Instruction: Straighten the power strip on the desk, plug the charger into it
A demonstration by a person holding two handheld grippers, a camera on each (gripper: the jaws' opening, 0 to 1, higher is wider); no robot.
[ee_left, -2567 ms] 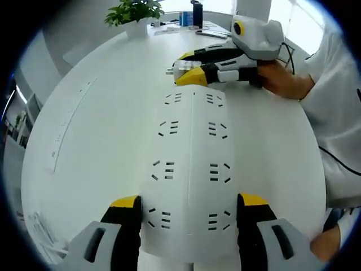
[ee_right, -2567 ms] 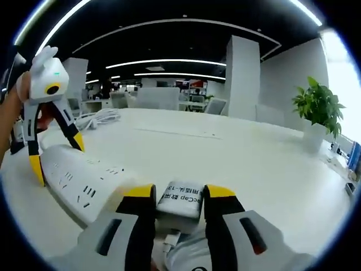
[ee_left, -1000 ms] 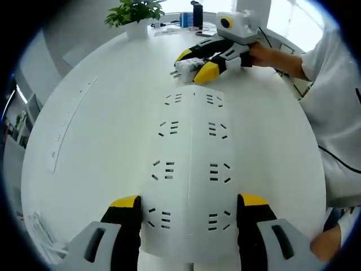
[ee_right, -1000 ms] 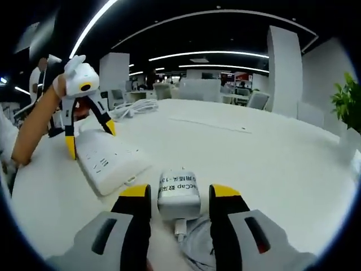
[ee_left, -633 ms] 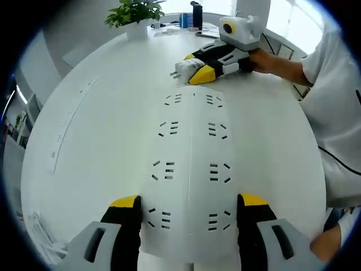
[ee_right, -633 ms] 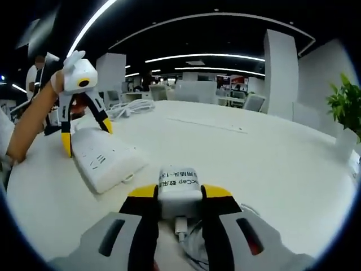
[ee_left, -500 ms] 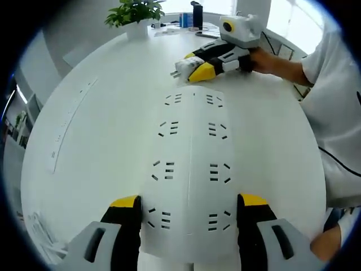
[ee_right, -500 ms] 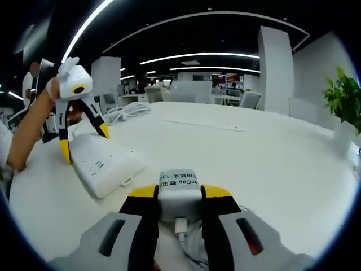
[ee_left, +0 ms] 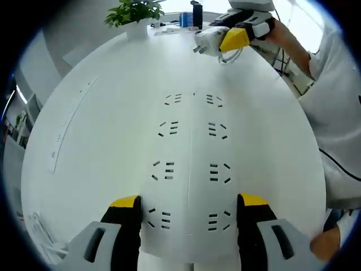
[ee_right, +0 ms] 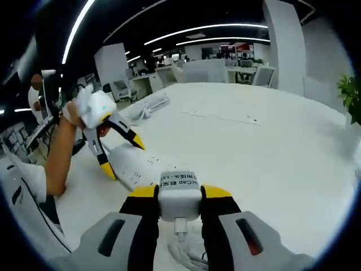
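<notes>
fingers: right gripper (ee_right: 179,195) pinching charger (ee_right: 179,195), raised; left gripper (ee_left: 189,206) spread astride power strip (ee_left: 192,169) on surface (ee_left: 101,124). step: plugging. next: align prongs with socket.

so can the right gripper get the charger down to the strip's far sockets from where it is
Probably yes. The right gripper holds the charger lifted above the desk beyond the strip. The left gripper straddles only the near end, so the far sockets lie uncovered.
</notes>
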